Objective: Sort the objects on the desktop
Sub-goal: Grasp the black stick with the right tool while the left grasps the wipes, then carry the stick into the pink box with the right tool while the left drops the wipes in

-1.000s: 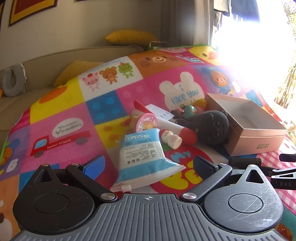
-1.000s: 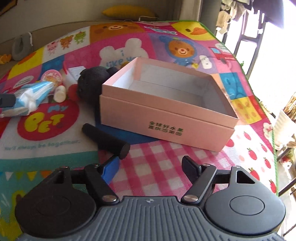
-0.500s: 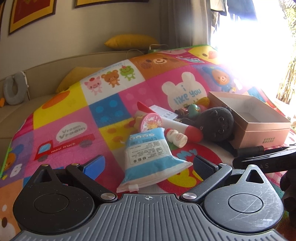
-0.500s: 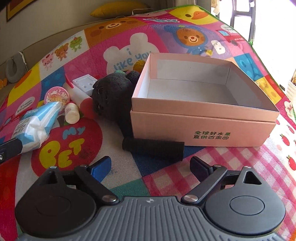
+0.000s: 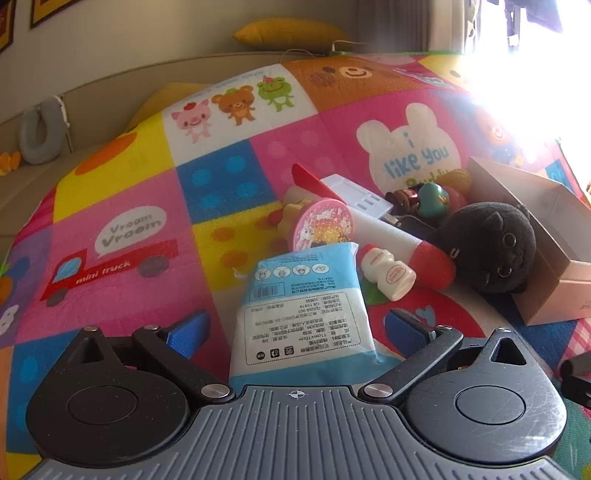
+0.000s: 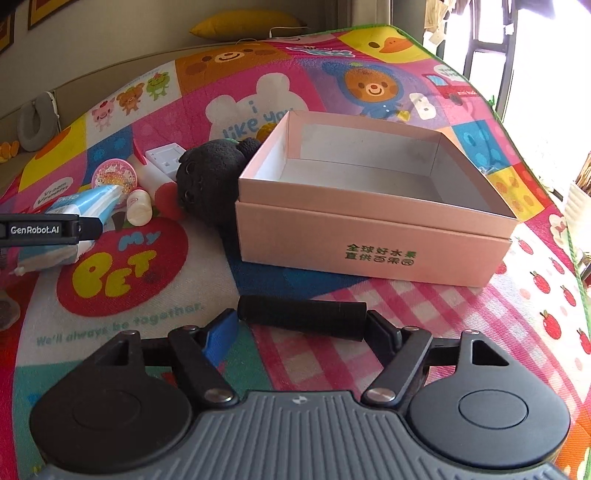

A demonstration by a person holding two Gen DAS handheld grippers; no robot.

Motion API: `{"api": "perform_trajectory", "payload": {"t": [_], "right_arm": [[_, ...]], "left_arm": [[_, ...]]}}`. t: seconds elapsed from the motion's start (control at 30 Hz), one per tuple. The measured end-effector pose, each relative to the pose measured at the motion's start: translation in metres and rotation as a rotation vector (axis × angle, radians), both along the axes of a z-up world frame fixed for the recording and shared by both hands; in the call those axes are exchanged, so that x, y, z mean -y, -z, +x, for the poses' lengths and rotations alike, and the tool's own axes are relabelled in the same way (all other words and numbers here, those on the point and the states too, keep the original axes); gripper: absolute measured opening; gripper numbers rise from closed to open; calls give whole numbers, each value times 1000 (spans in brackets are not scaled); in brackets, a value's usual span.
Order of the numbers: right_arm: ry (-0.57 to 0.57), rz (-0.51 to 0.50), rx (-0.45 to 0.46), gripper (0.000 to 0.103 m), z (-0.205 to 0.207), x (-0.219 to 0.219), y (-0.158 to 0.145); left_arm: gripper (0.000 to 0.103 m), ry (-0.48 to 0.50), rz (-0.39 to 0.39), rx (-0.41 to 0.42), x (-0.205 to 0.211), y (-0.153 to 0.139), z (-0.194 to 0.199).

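Note:
My left gripper (image 5: 295, 328) is open, its fingers on either side of a blue and white tissue pack (image 5: 301, 314) lying on the play mat. Beyond the pack lie a small white bottle (image 5: 388, 273), a pink round tin (image 5: 323, 229), a red and white tube (image 5: 391, 240) and a black plush toy (image 5: 491, 251). My right gripper (image 6: 299, 332) is open, with a black cylinder (image 6: 301, 317) lying crosswise between its fingertips. An open pink box (image 6: 373, 218) stands just beyond it, empty inside. The plush (image 6: 210, 181) leans on the box's left side.
A white flat device (image 5: 354, 192) and several small toys (image 5: 432, 195) lie behind the plush. The colourful play mat (image 6: 122, 273) covers the surface; a sofa with a yellow cushion (image 5: 288, 31) is behind. The left gripper's body (image 6: 40, 230) shows at the right wrist view's left edge.
My left gripper has moved forward so the tissue pack sits between its fingers. My right gripper has moved up to the black cylinder, which now lies between its fingertips.

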State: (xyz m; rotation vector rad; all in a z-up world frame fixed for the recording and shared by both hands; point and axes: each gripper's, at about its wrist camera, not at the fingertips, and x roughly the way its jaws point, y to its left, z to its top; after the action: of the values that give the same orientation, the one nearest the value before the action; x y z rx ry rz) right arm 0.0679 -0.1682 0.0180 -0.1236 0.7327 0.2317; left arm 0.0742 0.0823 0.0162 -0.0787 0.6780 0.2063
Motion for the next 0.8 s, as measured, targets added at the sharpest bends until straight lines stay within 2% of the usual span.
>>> {"api": "perform_trajectory", "payload": {"t": [0.03,0.13,0.23,0.37,0.63,0.7,0.8], "right_arm": [[1,-3,0,75,-4,6,0],[-14,-13,4,75,-18,17,-1],[-42,-23,15,75,-32,24,-3],[-71,-21,32,75,-49,34,-9],[-98,-21,92,75,-80,61,-40],[-106,-1,108,75,-88,69,-51],[-111,23,173,75,-101,82,-73]], "left_arm": [[102,0,7,-2,0,1,-1],[71,18,15,-21,3,0,-5],[65,25,37,-24,9,-3,-15],[63,98,48,-36,26,-10,-42],[63,367,12,-60,97,-22,-111],[63,425,20,-38,114,-32,-122],[63,462,27,27,129,-52,-124]]}}
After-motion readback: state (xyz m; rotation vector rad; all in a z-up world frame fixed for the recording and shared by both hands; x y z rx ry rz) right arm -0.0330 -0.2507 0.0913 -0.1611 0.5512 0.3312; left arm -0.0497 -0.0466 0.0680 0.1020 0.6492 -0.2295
